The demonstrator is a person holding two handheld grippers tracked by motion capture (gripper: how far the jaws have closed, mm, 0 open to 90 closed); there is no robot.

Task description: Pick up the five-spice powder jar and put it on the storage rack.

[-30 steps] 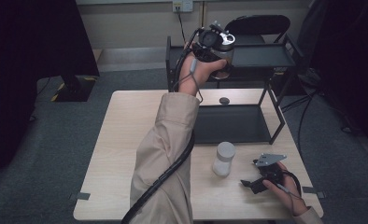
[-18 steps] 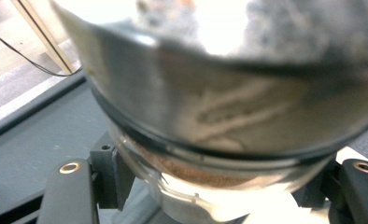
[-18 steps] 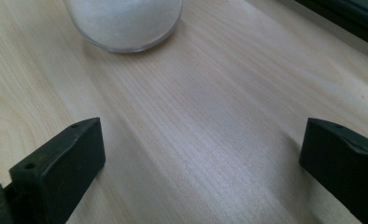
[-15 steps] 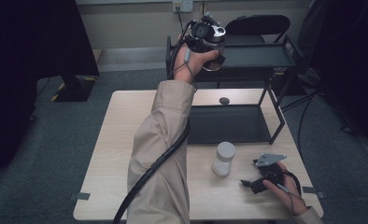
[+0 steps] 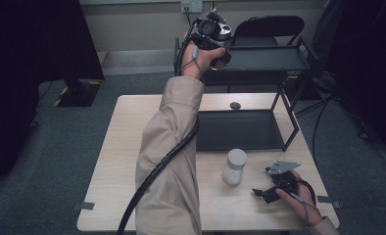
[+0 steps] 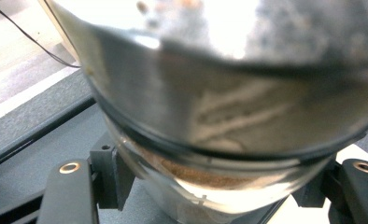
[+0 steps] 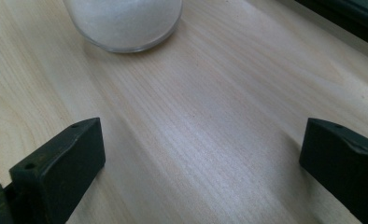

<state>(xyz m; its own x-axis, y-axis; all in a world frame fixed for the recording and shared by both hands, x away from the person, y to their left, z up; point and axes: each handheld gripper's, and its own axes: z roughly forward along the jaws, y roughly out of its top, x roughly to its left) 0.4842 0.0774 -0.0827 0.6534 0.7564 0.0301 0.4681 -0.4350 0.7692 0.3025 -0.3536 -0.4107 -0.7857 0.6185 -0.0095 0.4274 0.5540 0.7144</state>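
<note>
The left gripper [image 5: 215, 36] is raised at the far side of the table [image 5: 132, 161], over the left end of the top shelf of the black rack [image 5: 274, 58]. Its jaws are clamped on a jar [image 5: 222, 33] with a silver metal lid. In the left gripper view the jar [image 6: 229, 116] sits between the two black jaws, glass body low in the frame with a brown powder inside, the lid looming toward the camera. The jar is tilted, so its long axis leans off upright, with the lid end pointing up and toward the camera; how far it leans I cannot tell. From the high view the lid faces upward.

The right gripper [image 5: 272, 188] rests low at the near right corner of the table, held in the right hand [image 5: 299, 193]. Its jaws stand wide apart with nothing between them but bare wood. A second jar [image 5: 235, 166], filled with a white grainy stuff, stands upright on the table just to the left of that gripper, near the front edge of the rack's lower shelf. In the right gripper view its rounded base [image 7: 123, 23] shows ahead of the open jaws, apart from them.

A small dark round object [image 5: 235, 105] lies on the table behind the rack's lower shelf.
</note>
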